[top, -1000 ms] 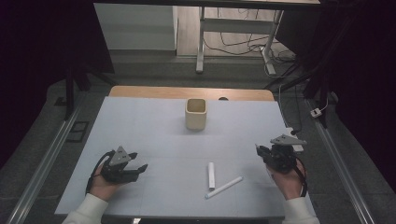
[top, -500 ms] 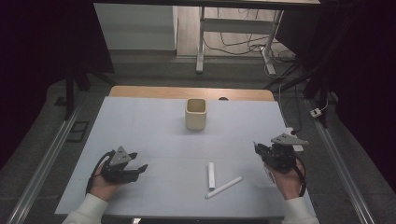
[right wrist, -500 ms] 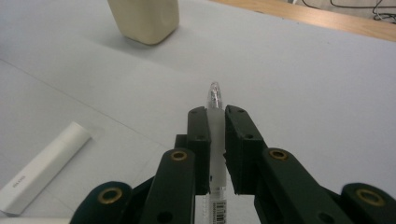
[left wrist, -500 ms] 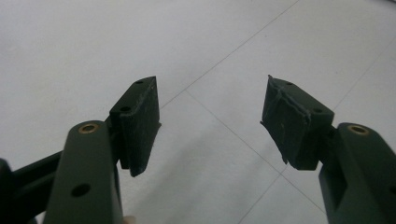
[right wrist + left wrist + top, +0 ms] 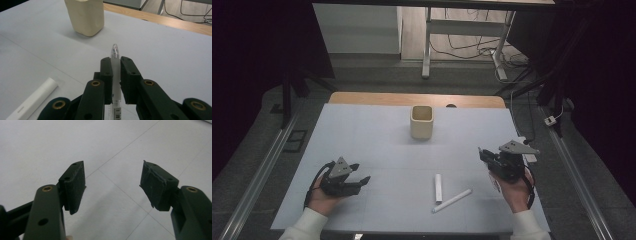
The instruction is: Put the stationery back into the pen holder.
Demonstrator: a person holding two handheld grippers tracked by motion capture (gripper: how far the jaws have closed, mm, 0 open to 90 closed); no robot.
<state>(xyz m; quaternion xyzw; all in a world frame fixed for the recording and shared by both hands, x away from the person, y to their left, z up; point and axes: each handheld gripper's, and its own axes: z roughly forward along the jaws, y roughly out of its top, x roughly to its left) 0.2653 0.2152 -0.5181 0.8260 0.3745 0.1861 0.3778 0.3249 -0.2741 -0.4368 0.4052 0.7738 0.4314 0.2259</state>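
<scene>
From the high view, the right gripper [image 5: 486, 156] is held a little above the pale tabletop [image 5: 377, 145] at its right side, and the left gripper [image 5: 359, 178] rests low at the left side, with its jaws apart and nothing between them. A cream cup [image 5: 421, 122] stands upright, far ahead of both grippers and between them. Its inside looks dark, so I cannot tell if anything is in it. Two white pens lie flat on the tabletop, a short one [image 5: 438, 187] and a longer one [image 5: 452, 200], near the right gripper on the side toward the left one. In the left gripper view, the left gripper [image 5: 112, 185] has its jaws wide apart, with bare tabletop [image 5: 45, 147] under them. In the right gripper view, the right gripper [image 5: 115, 61] is shut tight on a clear pen [image 5: 115, 65]. The tip of the pen sticks out past the jaws and points toward the cream cup [image 5: 85, 16] ahead. One white pen [image 5: 35, 98] lies on the tabletop just beside this gripper.
</scene>
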